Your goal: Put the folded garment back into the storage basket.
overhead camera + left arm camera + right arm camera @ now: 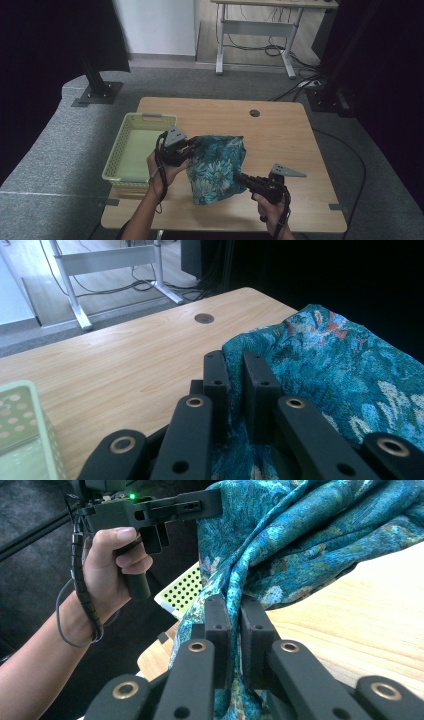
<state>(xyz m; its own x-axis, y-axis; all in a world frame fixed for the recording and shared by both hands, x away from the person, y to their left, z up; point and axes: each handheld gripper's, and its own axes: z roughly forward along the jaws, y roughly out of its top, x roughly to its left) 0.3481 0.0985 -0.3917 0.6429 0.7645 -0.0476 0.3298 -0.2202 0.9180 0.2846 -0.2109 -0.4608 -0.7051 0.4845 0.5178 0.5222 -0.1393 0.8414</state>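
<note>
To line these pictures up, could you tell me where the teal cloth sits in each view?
High view: the cloth hangs at table centre, between the left gripper and right gripper.
Left gripper view: it lies at right, its edge pinched in the jaws.
Right gripper view: it drapes from top centre down into the jaws.
Shared landmark: the green basket, at lower left in the left gripper view and behind the cloth in the right gripper view.

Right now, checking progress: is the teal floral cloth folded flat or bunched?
Bunched: the teal floral cloth hangs crumpled between both grippers, above the table.
</note>
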